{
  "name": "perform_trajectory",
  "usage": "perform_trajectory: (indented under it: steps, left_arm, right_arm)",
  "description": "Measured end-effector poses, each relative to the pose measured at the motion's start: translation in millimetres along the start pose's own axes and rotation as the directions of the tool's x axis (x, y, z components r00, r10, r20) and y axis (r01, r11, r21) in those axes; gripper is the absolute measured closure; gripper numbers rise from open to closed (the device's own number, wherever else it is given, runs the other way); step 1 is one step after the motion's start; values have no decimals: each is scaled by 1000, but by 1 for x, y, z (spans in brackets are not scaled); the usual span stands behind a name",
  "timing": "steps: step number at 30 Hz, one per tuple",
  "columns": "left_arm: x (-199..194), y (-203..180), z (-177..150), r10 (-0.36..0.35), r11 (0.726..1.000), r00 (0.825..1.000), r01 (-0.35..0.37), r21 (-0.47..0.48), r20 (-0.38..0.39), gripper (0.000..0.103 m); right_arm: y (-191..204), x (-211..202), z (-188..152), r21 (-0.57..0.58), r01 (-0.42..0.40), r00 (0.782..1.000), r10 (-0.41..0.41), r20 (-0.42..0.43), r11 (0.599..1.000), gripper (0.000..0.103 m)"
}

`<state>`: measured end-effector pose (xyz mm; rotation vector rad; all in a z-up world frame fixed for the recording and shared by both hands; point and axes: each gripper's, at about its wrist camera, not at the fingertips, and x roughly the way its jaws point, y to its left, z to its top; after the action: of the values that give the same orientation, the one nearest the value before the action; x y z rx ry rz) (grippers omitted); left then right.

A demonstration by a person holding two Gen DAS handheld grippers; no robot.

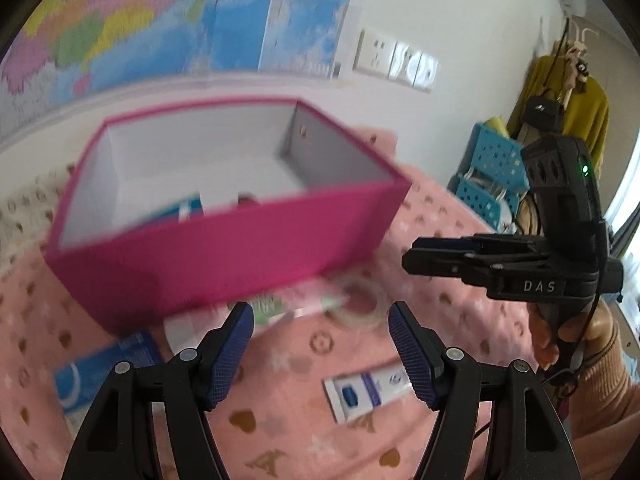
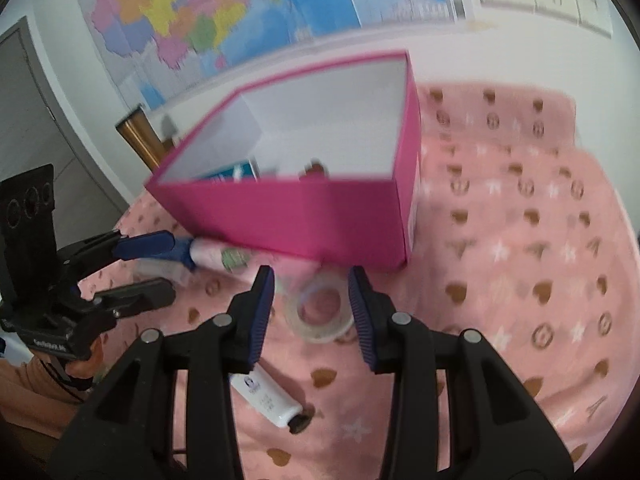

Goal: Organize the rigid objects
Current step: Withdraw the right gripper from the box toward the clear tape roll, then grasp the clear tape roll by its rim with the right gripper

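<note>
An open pink box (image 1: 224, 248) (image 2: 300, 216) stands on a pink patterned blanket (image 2: 520, 240), with a blue item and a small dark thing inside. In front of it lie a clear tape roll (image 1: 362, 310) (image 2: 320, 312), a pink-and-green tube (image 1: 276, 304) (image 2: 224, 258), a white tube with a blue label (image 1: 368, 392) (image 2: 268, 396) and a blue carton (image 1: 104, 368). My left gripper (image 1: 320, 344) (image 2: 156, 268) is open over the blanket near the pink-and-green tube. My right gripper (image 2: 312, 312) (image 1: 412, 258) is open, its fingertips either side of the tape roll, just above it.
Blue perforated baskets (image 1: 492, 172) sit at the blanket's far right, and a yellow garment (image 1: 580, 112) hangs behind them. A map covers the wall (image 2: 200, 20) behind the box, next to wall sockets (image 1: 396, 62). A brass-coloured post (image 2: 140, 136) stands left of the box.
</note>
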<state>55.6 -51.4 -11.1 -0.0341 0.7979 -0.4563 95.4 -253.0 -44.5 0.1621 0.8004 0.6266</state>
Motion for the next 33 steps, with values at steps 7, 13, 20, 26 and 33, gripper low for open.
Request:
perform_trajectory:
  steps: [7, 13, 20, 26, 33]
  left_arm:
    - [20, 1, -15, -4, 999, 998, 1, -54, -63, 31]
    - [22, -2, -16, 1, 999, 998, -4, -50, -67, 32]
    - [28, -2, -18, -6, 998, 997, 1, -60, -82, 32]
    - [34, 0, -19, -9, 998, 995, 3, -68, -96, 32]
    - [40, 1, -18, -23, 996, 993, 13, -86, -113, 32]
  right_arm:
    - [-10, 29, -15, 40, 28, 996, -25, -85, 999, 62]
    - [-12, 43, -16, 21, 70, 993, -67, -101, 997, 62]
    - [-9, 58, -16, -19, 121, 985, -123, -118, 992, 62]
    - [2, 64, -17, -91, 166, 978, -176, -113, 982, 63]
    - [10, 68, -19, -159, 207, 968, -226, -108, 965, 76]
